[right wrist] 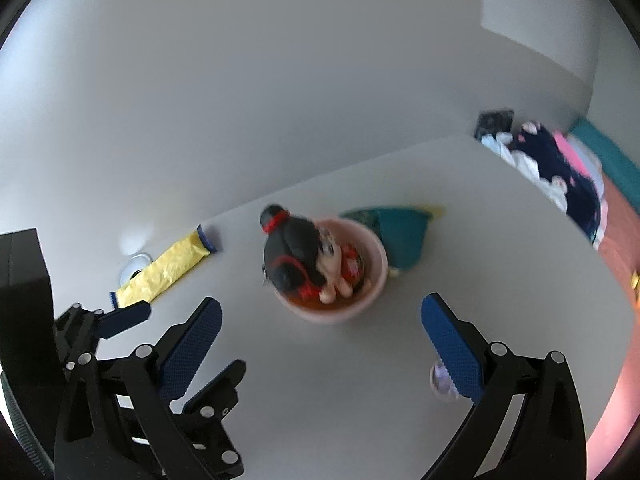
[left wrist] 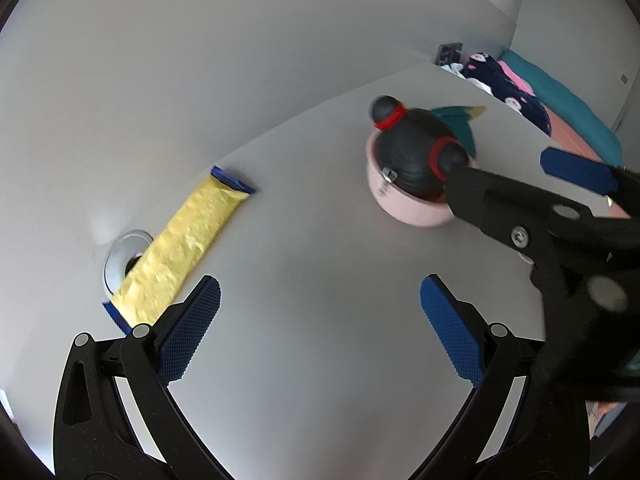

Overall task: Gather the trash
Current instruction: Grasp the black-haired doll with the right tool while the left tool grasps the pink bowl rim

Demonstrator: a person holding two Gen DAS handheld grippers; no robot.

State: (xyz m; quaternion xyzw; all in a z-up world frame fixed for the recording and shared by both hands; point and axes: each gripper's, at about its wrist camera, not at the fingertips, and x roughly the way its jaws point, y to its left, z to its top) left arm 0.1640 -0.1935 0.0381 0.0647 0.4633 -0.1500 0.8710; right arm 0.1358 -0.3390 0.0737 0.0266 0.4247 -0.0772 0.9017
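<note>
A yellow wrapper with blue ends [left wrist: 180,240] lies on the white table [left wrist: 320,260], ahead and left of my open, empty left gripper [left wrist: 320,328]. It also shows in the right wrist view [right wrist: 164,270]. A pink bowl [right wrist: 372,280] holds a doll with black hair buns [right wrist: 300,260]; in the left wrist view the bowl [left wrist: 408,210] sits at right. A teal wrapper [right wrist: 400,236] lies just behind the bowl. My right gripper [right wrist: 320,340] is open and empty, hovering in front of the bowl.
A metal grommet hole [left wrist: 124,258] in the table lies partly under the yellow wrapper. A small clear item [right wrist: 440,380] lies by my right finger. Dark patterned clothes [right wrist: 556,168] and a teal and pink bed [left wrist: 568,108] lie beyond the table's right edge. A grey wall stands behind.
</note>
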